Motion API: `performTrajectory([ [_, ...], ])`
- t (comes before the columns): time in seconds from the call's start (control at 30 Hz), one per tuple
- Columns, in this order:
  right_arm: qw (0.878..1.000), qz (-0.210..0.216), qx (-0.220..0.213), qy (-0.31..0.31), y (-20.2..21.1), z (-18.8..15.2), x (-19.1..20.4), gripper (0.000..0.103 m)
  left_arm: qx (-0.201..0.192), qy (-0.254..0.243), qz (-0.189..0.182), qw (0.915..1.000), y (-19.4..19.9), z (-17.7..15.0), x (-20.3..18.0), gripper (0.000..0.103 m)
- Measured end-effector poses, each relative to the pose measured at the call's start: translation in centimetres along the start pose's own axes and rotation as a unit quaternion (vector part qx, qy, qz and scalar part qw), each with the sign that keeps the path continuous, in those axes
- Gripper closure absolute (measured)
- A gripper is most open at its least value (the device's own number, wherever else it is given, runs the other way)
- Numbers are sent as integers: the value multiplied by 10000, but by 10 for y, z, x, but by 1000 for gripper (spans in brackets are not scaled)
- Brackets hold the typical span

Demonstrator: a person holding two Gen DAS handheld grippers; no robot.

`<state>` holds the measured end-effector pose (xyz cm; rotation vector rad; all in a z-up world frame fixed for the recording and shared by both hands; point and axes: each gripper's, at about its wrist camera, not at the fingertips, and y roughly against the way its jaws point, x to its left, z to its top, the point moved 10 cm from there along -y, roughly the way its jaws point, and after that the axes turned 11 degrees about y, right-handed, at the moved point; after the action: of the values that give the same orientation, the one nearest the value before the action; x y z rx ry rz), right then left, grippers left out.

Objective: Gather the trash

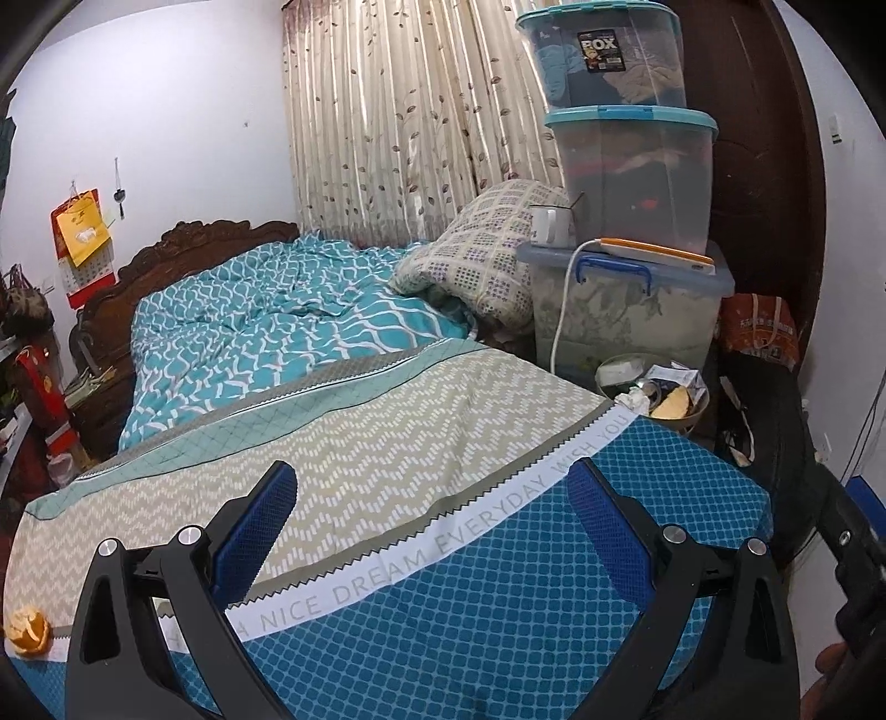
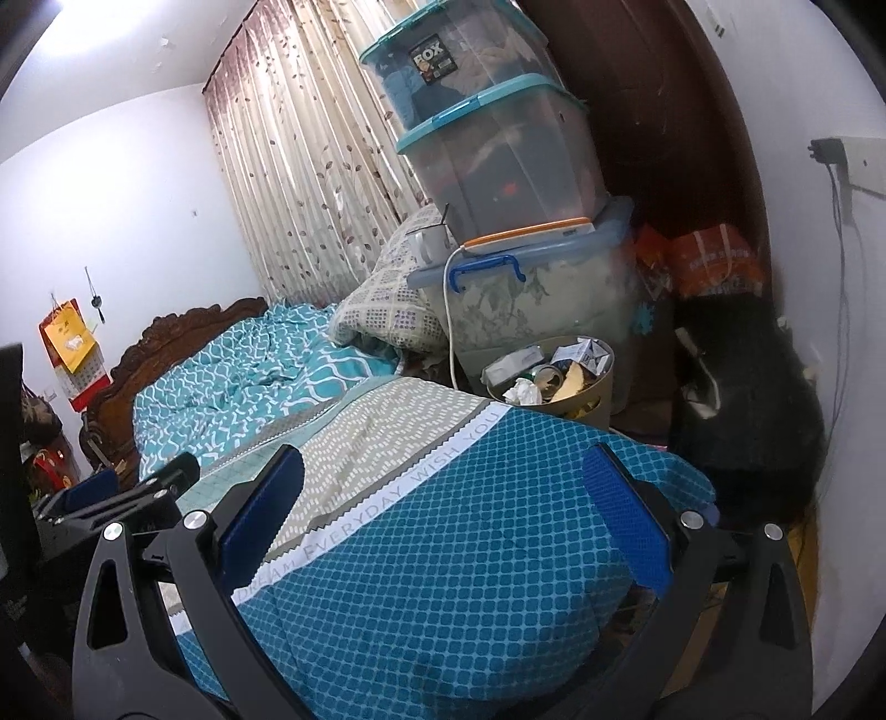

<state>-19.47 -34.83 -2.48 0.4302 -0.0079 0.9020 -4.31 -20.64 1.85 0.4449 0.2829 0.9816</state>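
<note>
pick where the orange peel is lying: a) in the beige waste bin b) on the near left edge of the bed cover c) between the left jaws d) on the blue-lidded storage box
b: the orange peel rests on the patterned bed cover at its near left edge, outside the open left gripper, far from the round beige waste bin.

a white band (image 1: pixel 443 559) printed across the bedspread reads "nice dream everyday wish you" in grey capital letters in the left wrist view; in the right wrist view only "everyday wish you" and a few letters before it show on it. a dark sticker (image 1: pixel 601 50) on the top clear storage box with the teal lid carries the word "box" in large pale letters above a small cartoon figure, and smaller print on it is too tiny to read. the orange bag (image 2: pixel 714 260) beside the boxes and the red and yellow wall calendar (image 1: pixel 80 232) both carry print that cannot be made out.
</note>
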Motion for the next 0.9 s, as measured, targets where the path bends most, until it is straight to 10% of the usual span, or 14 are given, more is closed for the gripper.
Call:
performTrajectory([
  [0.9, 9995, 264, -115, 124, -3, -3, 17, 3, 164, 85, 272, 9995, -6, -14, 19, 9],
])
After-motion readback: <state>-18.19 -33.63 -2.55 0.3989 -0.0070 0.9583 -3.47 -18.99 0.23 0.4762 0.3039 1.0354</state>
